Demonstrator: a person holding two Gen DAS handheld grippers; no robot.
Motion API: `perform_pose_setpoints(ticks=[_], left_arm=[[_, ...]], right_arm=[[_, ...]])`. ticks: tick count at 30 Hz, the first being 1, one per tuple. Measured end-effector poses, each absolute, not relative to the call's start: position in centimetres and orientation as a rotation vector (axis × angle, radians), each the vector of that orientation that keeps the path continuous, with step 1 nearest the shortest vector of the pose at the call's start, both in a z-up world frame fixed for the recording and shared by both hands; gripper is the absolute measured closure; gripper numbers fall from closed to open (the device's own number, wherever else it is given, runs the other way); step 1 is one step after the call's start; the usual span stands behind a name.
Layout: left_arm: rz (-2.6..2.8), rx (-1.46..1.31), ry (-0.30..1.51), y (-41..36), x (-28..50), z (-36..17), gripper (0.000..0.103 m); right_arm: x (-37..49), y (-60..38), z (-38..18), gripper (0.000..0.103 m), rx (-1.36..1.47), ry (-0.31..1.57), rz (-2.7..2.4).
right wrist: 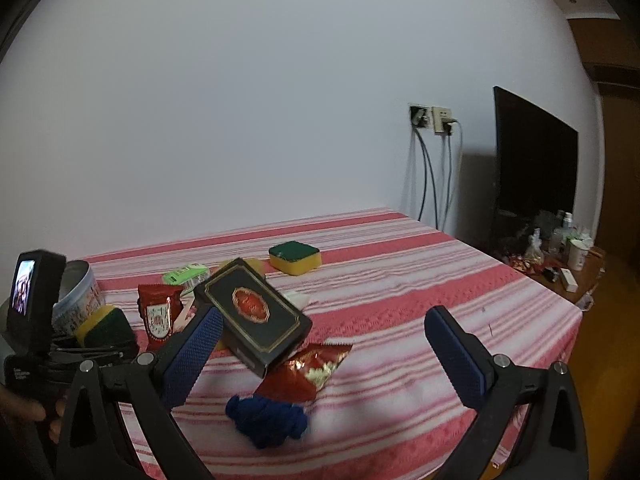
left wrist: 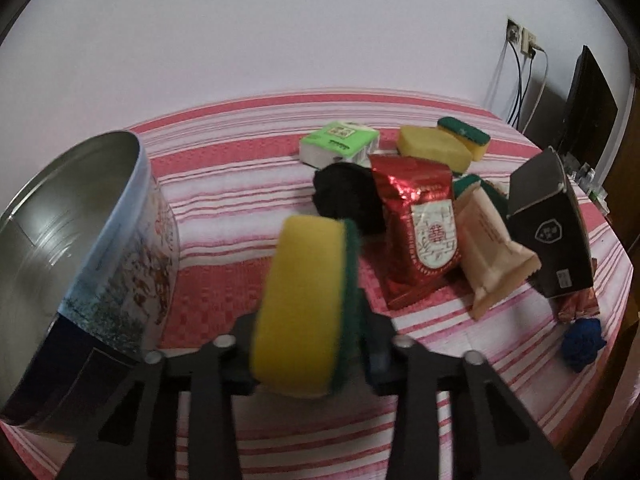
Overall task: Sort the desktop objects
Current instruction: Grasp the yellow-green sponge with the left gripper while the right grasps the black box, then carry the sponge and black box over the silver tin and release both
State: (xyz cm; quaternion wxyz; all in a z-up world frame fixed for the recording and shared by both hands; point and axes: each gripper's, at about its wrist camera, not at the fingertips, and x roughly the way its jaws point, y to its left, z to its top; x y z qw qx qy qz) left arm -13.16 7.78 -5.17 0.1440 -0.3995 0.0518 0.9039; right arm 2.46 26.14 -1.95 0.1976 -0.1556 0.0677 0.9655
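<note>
My left gripper (left wrist: 310, 320) is shut on a yellow sponge with a green scouring side (left wrist: 308, 304) and holds it above the striped tablecloth, just right of the open round tin (left wrist: 80, 216). The same sponge (right wrist: 105, 325) and tin (right wrist: 78, 292) show at the left of the right wrist view. My right gripper (right wrist: 332, 344) is open and empty above the cloth, with a blue knotted cloth ball (right wrist: 268, 420) and a red foil packet (right wrist: 308, 372) below it.
A pile lies mid-table: a black box (left wrist: 548, 220), a red foil bag (left wrist: 420, 236), a beige packet (left wrist: 492, 248), a black bundle (left wrist: 348, 196), a green tissue pack (left wrist: 340, 144), two more sponges (left wrist: 436, 146). A TV (right wrist: 532, 168) and cluttered side table (right wrist: 560, 260) stand right.
</note>
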Motion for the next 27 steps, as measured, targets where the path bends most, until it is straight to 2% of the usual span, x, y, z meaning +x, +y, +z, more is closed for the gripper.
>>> perform_pose_setpoints(ticks=[8, 18, 24, 25, 27], left_arm=[[2.611, -1.124, 0.151, 7.6, -13.0, -4.9, 0.075], [2.643, -0.971, 0.12, 6.7, -10.4, -1.0, 0.075], [2.654, -0.969, 0.112, 6.4, -10.4, -0.8, 0.075], [2.653, -0.969, 0.109, 6.3, -10.3, -0.8, 0.075], [2.654, -0.968, 0.106, 6.2, -10.2, -0.7, 0.075]], right_arm=[[-0.2, 27.3, -1.2, 0.001, -0.565, 0.092, 2.88], [-5.9, 25.7, -2.8, 0.001, -0.769, -0.297, 2.928], [-8.7, 25.5, -4.4, 0.001, -0.913, -0.32, 2.918], [-8.8, 25.6, -4.5, 0.004, -0.921, -0.324, 2.915], [-9.3, 25.7, -5.0, 0.028, -0.975, -0.326, 2.919]])
